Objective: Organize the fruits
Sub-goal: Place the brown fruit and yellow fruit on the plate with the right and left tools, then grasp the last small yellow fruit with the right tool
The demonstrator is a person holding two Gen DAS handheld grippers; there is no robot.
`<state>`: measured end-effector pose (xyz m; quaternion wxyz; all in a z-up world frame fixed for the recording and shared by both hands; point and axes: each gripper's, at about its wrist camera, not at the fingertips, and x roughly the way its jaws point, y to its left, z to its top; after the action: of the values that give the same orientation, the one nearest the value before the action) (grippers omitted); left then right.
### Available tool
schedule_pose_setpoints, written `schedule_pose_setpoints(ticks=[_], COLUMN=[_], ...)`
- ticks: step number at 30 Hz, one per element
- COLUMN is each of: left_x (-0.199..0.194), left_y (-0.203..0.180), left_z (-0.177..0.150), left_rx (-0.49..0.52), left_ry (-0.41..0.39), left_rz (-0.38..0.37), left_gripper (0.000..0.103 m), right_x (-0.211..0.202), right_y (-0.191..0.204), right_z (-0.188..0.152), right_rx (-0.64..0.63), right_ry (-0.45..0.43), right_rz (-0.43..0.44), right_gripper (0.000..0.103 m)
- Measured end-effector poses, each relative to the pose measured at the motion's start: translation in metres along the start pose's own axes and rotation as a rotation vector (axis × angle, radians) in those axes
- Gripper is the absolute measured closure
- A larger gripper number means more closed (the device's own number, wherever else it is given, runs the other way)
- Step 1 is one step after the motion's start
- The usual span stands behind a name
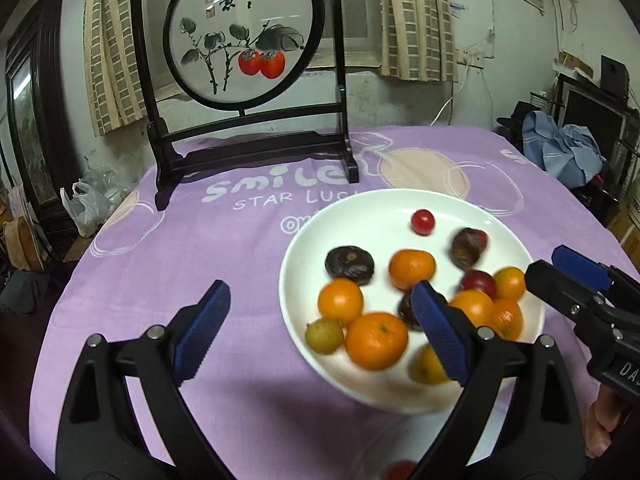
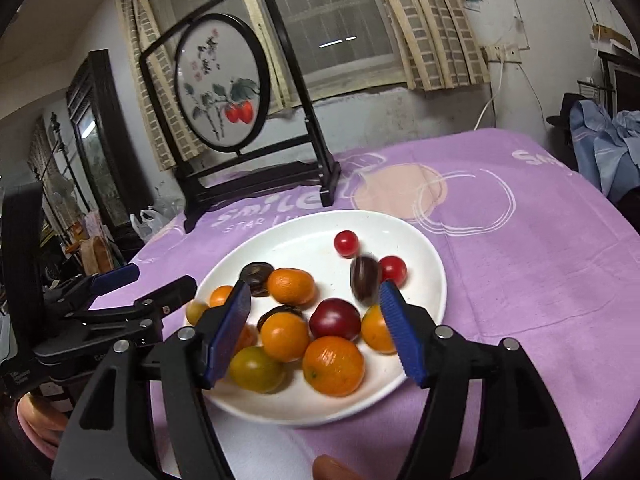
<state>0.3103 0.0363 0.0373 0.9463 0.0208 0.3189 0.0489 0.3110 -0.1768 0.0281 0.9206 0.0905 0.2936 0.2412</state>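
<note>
Mixed fruit lies heaped on the white plate on the desk. Both left gripper and right gripper have jaws apart, empty. A blurred dark fruit may roll off the rim.

The plate lies on the tablecloth, before the framed screen. In it, tangerines lie nearest, 2 cherry tomatoes farthest.
</note>
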Motion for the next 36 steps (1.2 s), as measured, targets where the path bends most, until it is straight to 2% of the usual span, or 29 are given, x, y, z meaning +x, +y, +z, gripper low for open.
schedule_pose_setpoints(ticks=[6,10,12,14,17,20,26,27,29,36], left_x=[-0.022,-0.036,-0.037,-0.034,-0.031,-0.034,-0.039,-0.039,-0.039,-0.036], left_y=[-0.004,0.008,0.019,0.032,0.051,0.059,0.057,0.057,0.057,0.062], left_z=[-0.019,-0.038,-0.047,-0.053,-0.057,-0.06,-0.062,-0.062,-0.063,-0.062], left_rx=[0.072,0.069,0.042,0.001,-0.085,-0.123,-0.106,-0.105,-0.104,-0.134], left_ry=[-0.012,-0.019,-0.01,0.031,0.086,0.076,0.066,0.067,0.07,0.087], left_rz=[0.034,0.059,0.085,0.085,0.029,0.046,0.061,0.063,0.071,0.065], left_gripper=[0.004,0.002,0.002,0.002,0.002,0.002,0.002,0.002,0.002,0.002], right_x=[-0.01,-0.018,-0.021,-0.022,-0.019,-0.015,-0.029,-0.031,-0.034,-0.044], right_y=[0.014,0.03,0.04,0.049,0.058,0.062,0.069,0.07,0.069,0.072], right_z=[-0.015,-0.036,-0.05,-0.061,-0.076,-0.088,-0.097,-0.1,-0.103,-0.115], right_rx=[-0.034,-0.119,-0.196,-0.257,-0.304,-0.302,-0.359,-0.368,-0.378,-0.401], right_ry=[0.089,0.165,0.208,0.258,0.357,0.46,0.466,0.471,0.475,0.494], right_rz=[0.065,0.096,0.079,0.084,0.118,0.189,0.186,0.178,0.174,0.201], right_gripper=[0.036,0.036,0.036,0.036,0.036,0.035,0.036,0.037,0.047,0.054])
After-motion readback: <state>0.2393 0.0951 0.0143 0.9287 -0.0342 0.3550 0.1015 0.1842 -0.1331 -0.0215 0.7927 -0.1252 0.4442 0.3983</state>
